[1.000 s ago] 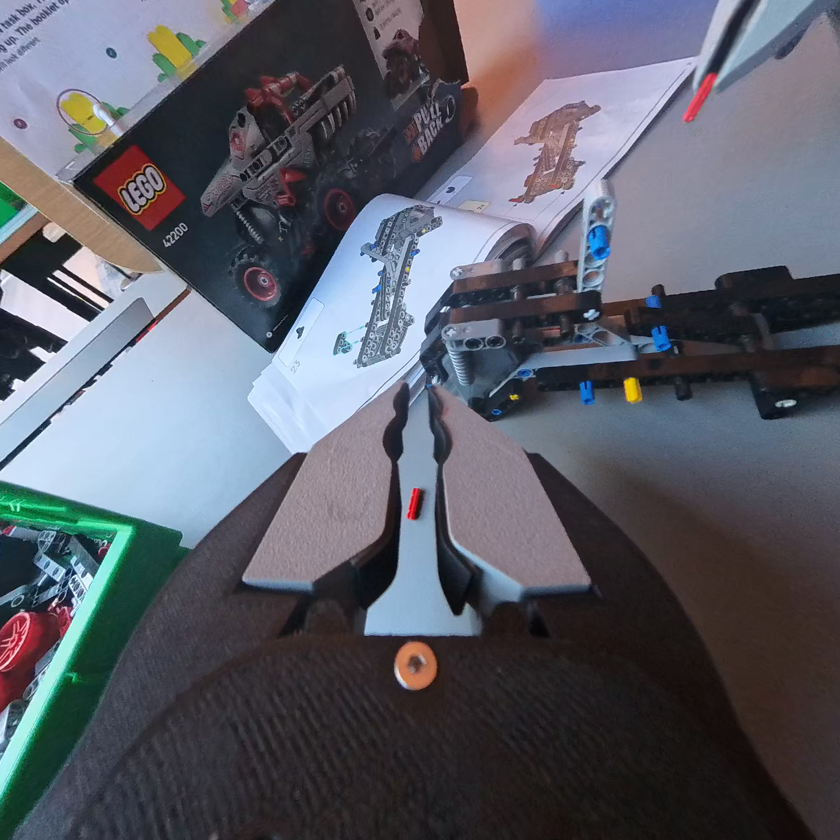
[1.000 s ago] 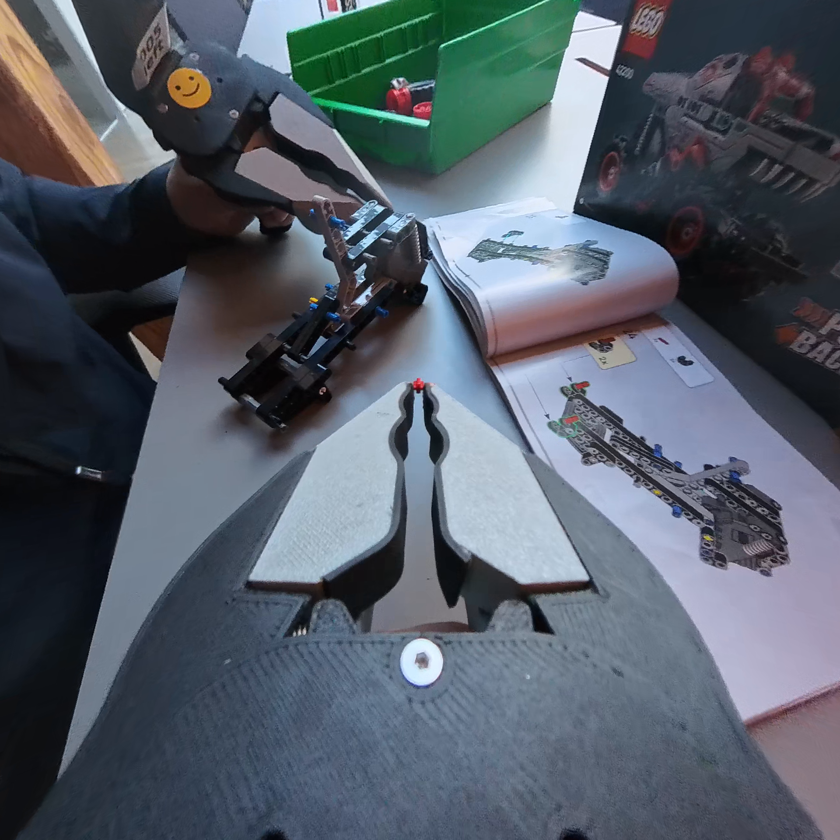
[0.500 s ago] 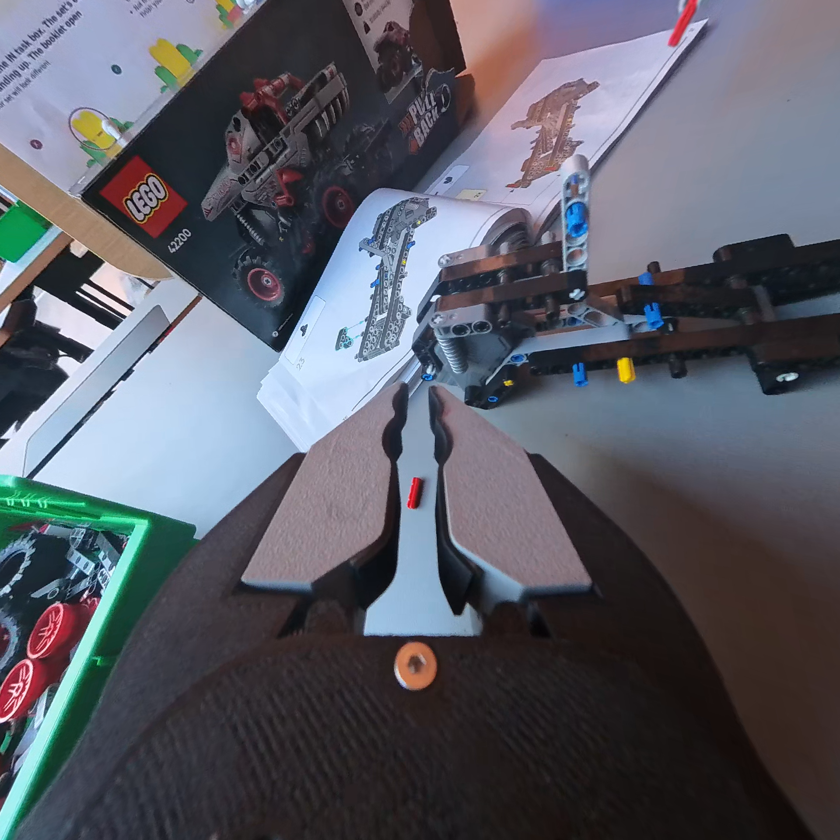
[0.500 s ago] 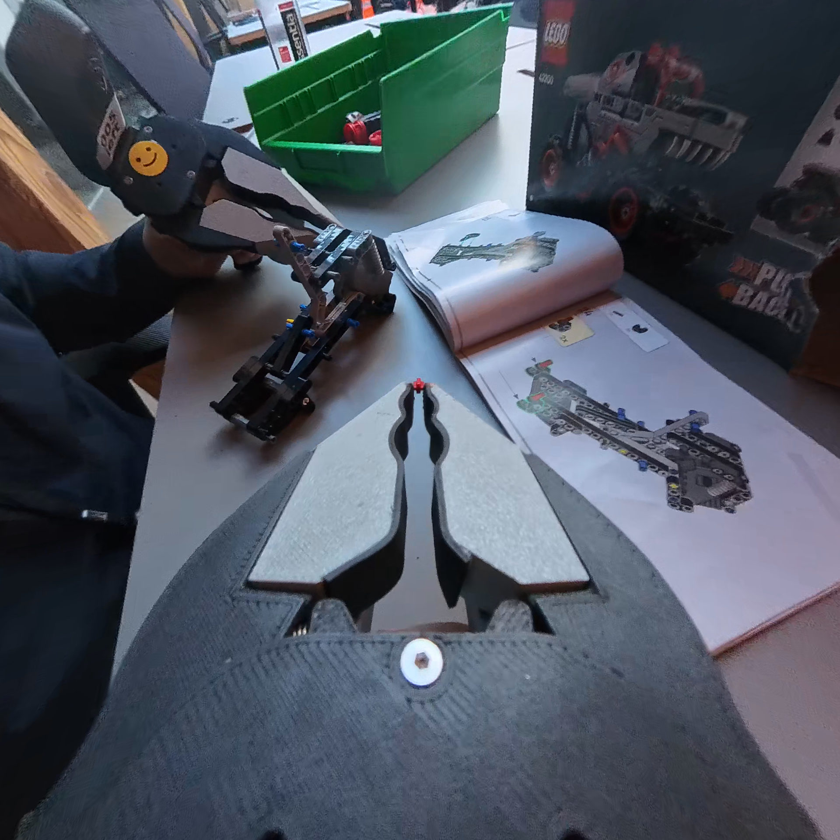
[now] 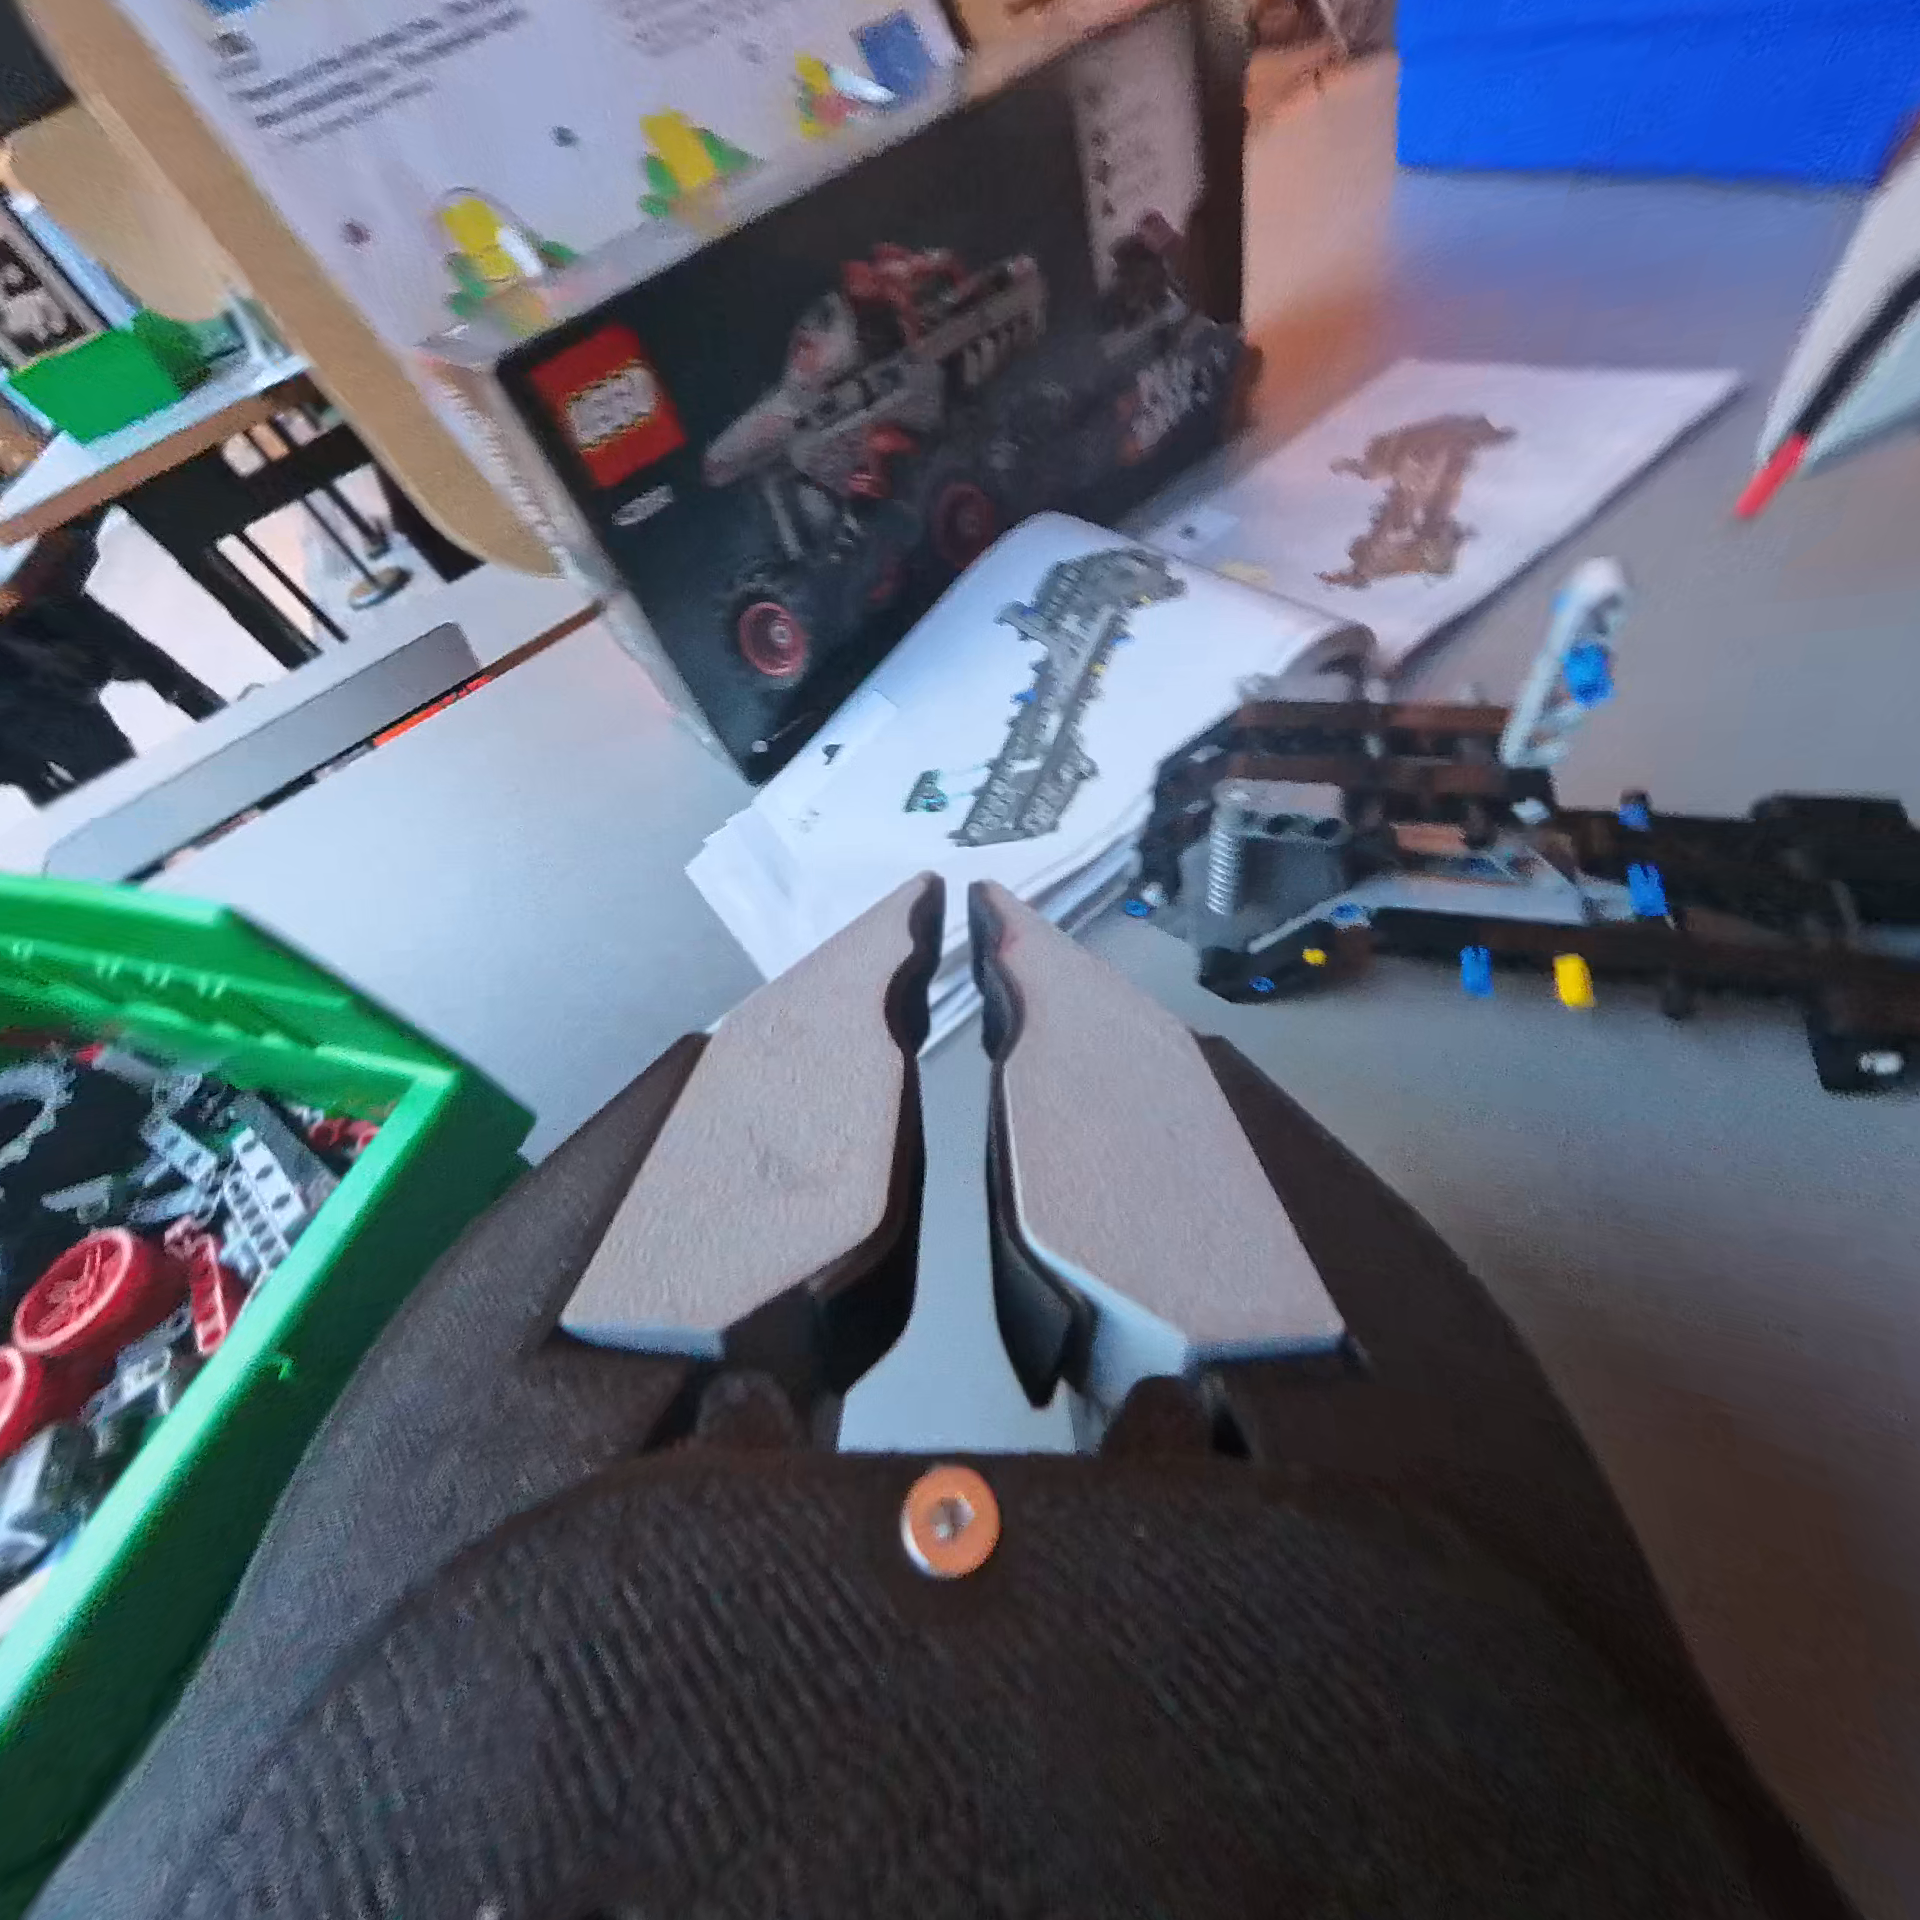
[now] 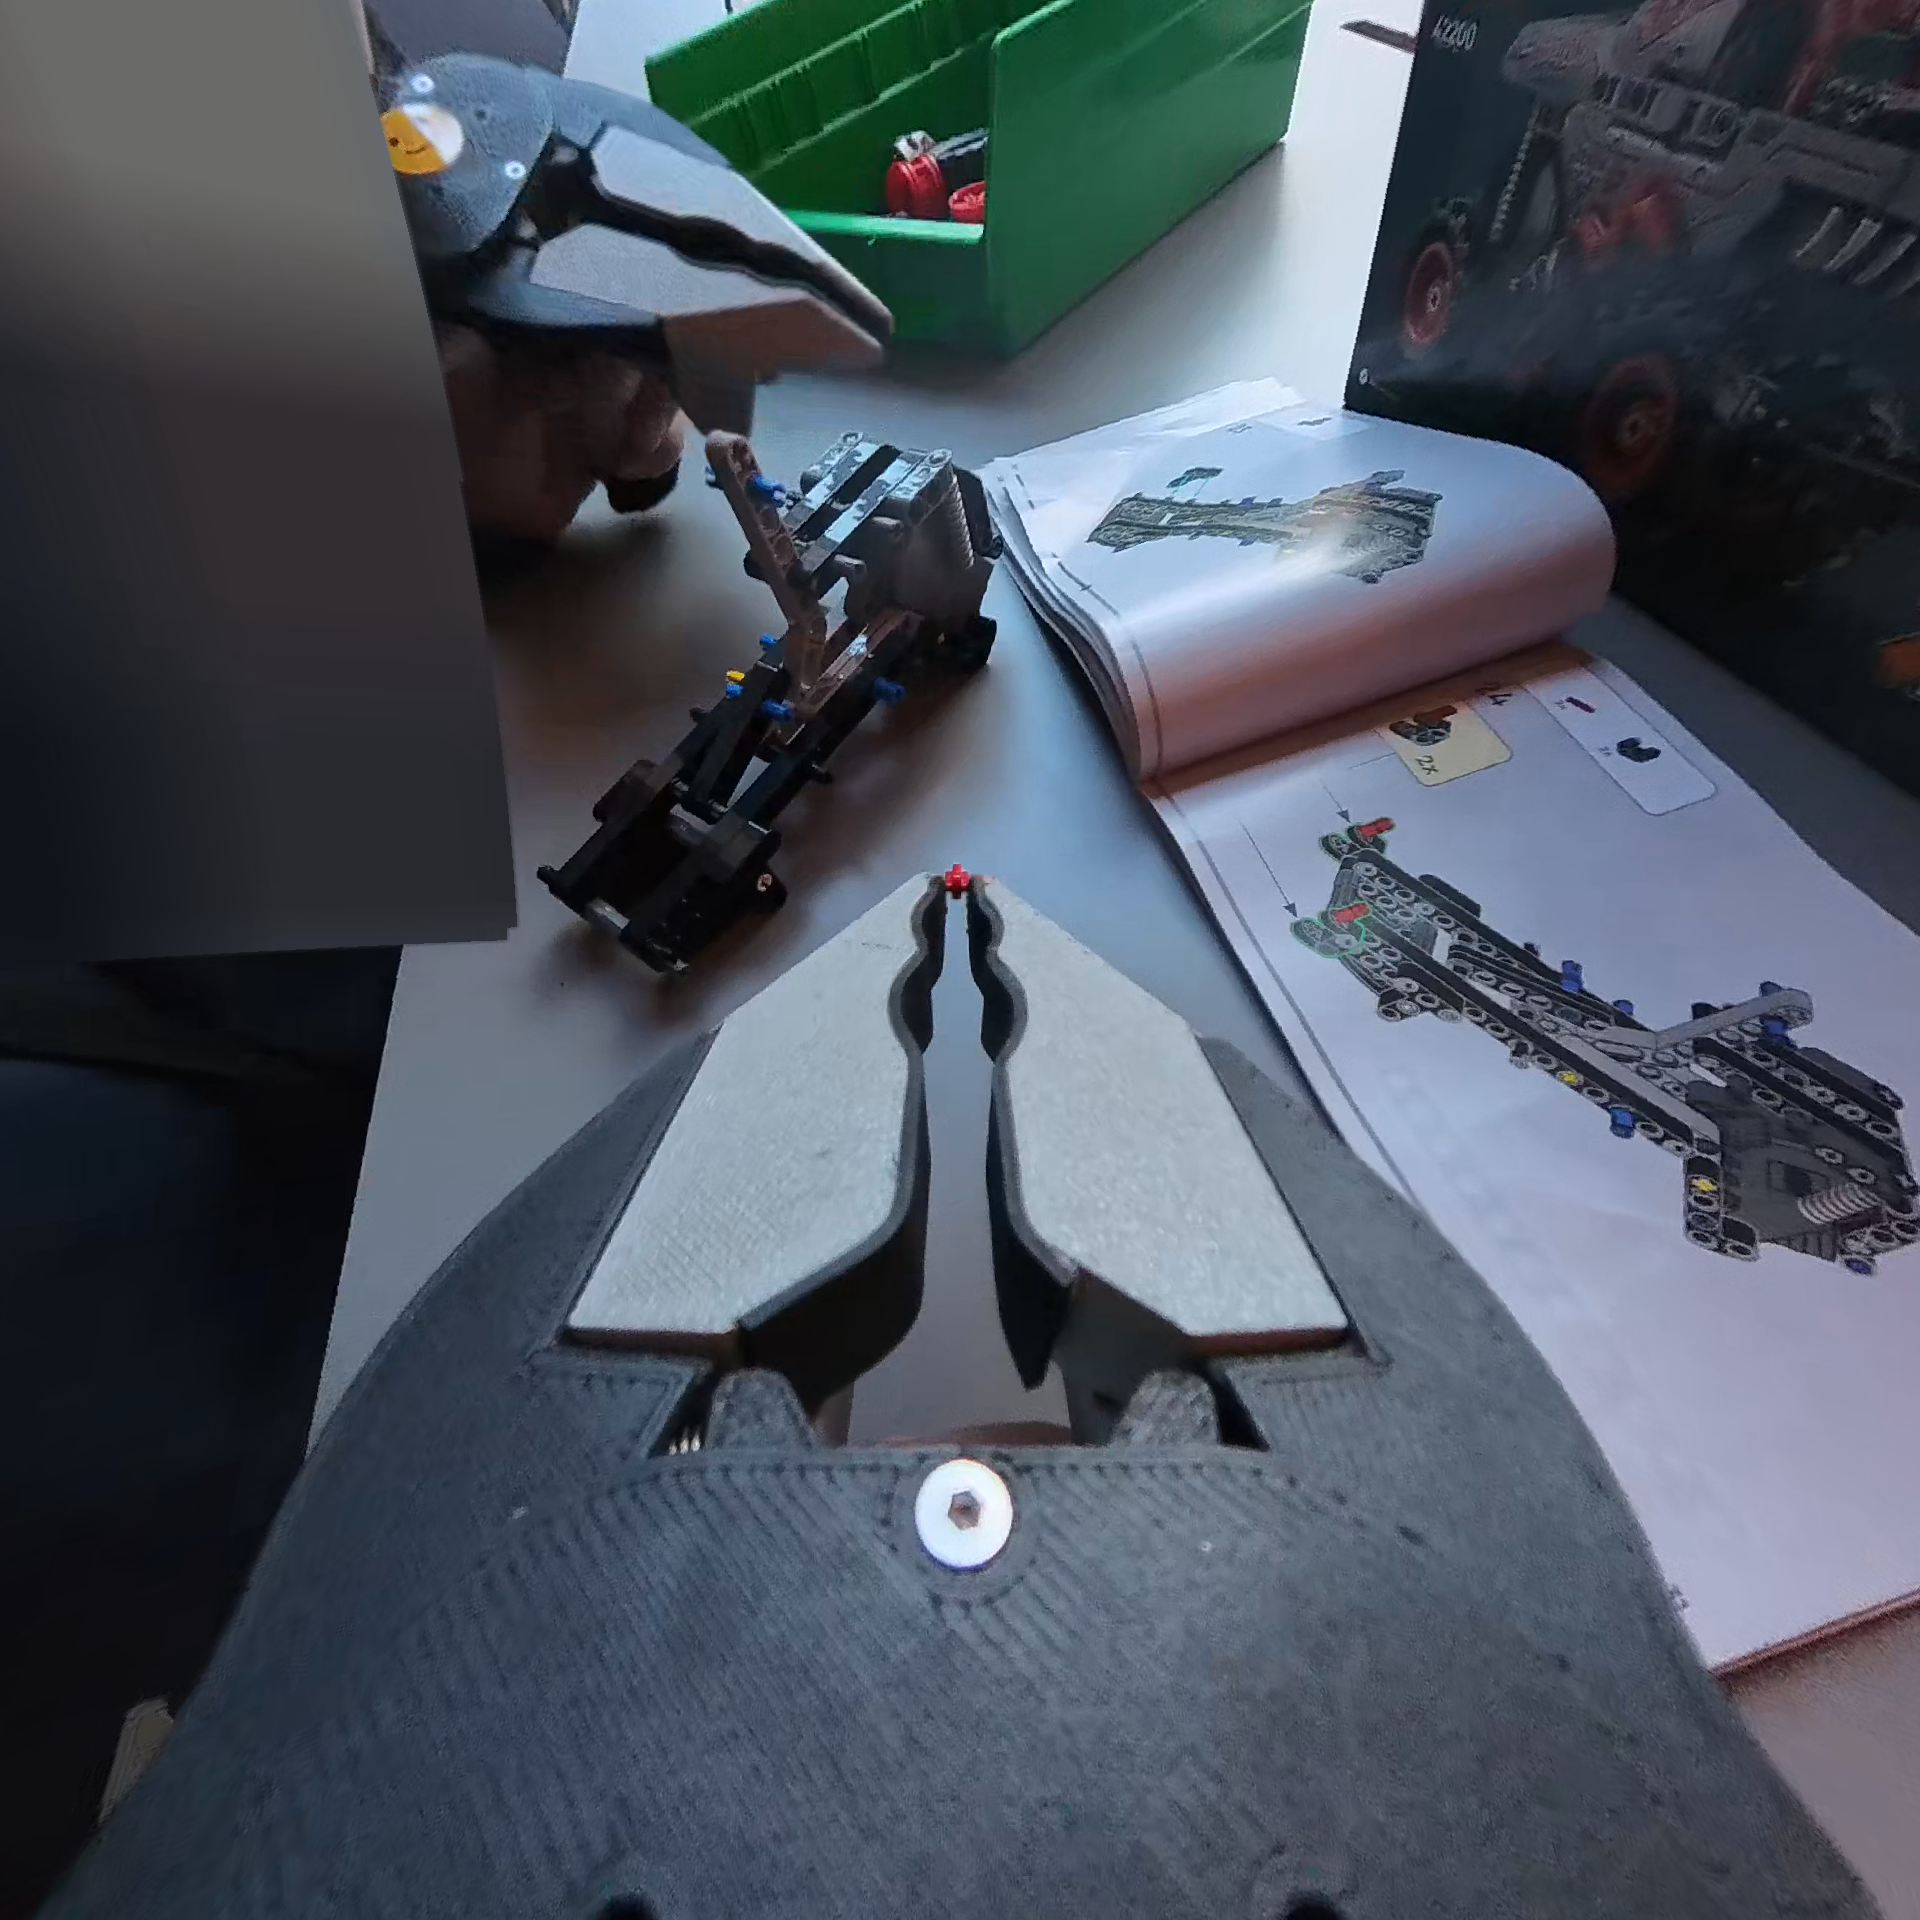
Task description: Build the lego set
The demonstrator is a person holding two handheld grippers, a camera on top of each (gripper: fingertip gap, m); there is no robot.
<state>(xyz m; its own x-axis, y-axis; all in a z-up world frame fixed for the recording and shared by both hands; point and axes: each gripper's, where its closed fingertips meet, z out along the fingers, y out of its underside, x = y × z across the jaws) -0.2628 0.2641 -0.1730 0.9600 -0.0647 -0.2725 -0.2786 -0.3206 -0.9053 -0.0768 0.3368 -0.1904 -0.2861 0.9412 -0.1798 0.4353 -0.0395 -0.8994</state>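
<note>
Left gripper shifted toward 9 o'clock since the frame before, with the small red pin once visible on the table between its fingers now out of sight and more of the green plastic parts bin exposed at 8 o'clock. Fingers nearly together, a narrow slit between the tips, nothing held. Right gripper clenched on a small red plastic pin at its very tips, held above the grey tabletop. Partly built black Lego chassis with blue and yellow pins lying flat at 11 o'clock of those tips, one grey beam rising tilted from it. Open white instruction booklet at 2 o'clock, just beside the chassis. Dark printed set box standing upright behind the booklet. Bin with red wheels at 12 o'clock in the right wrist view.
</note>
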